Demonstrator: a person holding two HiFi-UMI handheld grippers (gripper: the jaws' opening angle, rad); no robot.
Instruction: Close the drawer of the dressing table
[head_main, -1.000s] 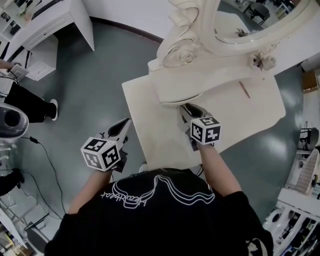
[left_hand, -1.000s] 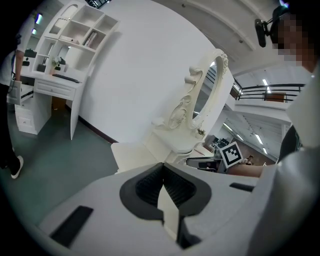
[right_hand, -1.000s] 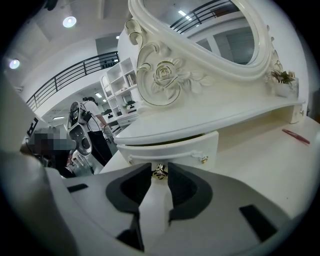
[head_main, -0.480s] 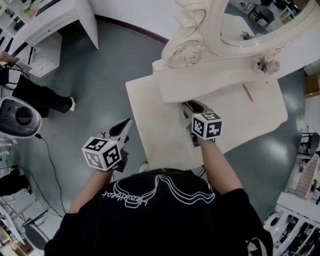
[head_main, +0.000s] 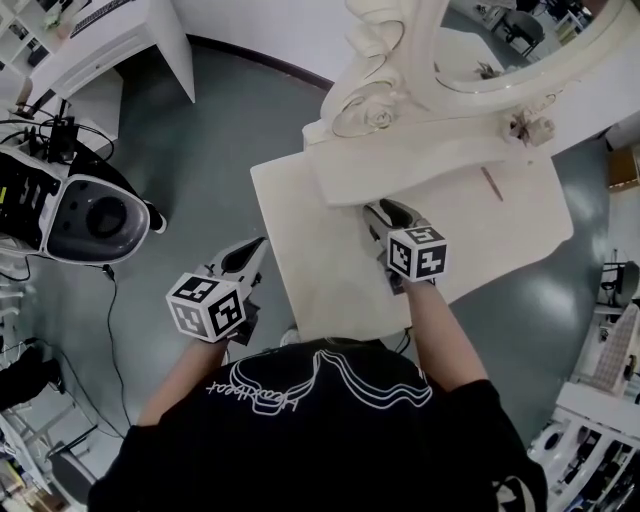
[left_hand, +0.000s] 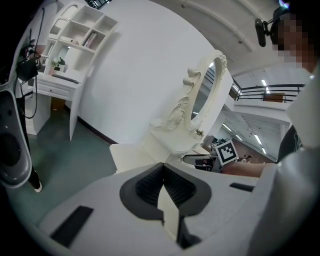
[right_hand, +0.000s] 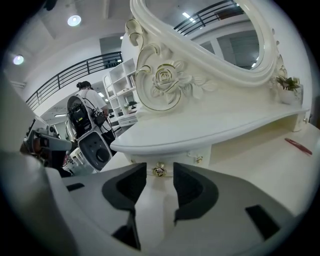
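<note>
The cream dressing table (head_main: 330, 270) carries an oval mirror (head_main: 520, 40) above a curved shelf (head_main: 420, 165). Under that shelf's overhang sits the drawer front (right_hand: 182, 156) with a small brass knob (right_hand: 159, 170). My right gripper (head_main: 385, 212) points at it. In the right gripper view, the right gripper (right_hand: 160, 176) has its jaws opening, and the knob stands just beyond the tips, between them, with no pad pressing on it. My left gripper (head_main: 250, 250) hangs off the table's left side over the floor. Seen up close, the left gripper (left_hand: 162, 172) is shut on nothing.
A thin red stick (head_main: 491, 183) lies on the tabletop to the right, and a small potted plant (head_main: 525, 125) stands on the shelf. A grey wheeled machine (head_main: 85, 215) with cables stands on the floor at left. A white desk (head_main: 100, 40) is at the far left.
The grey machine has come into view at the left. My right gripper has stayed at the shelf's front edge, and the left gripper has not moved.
</note>
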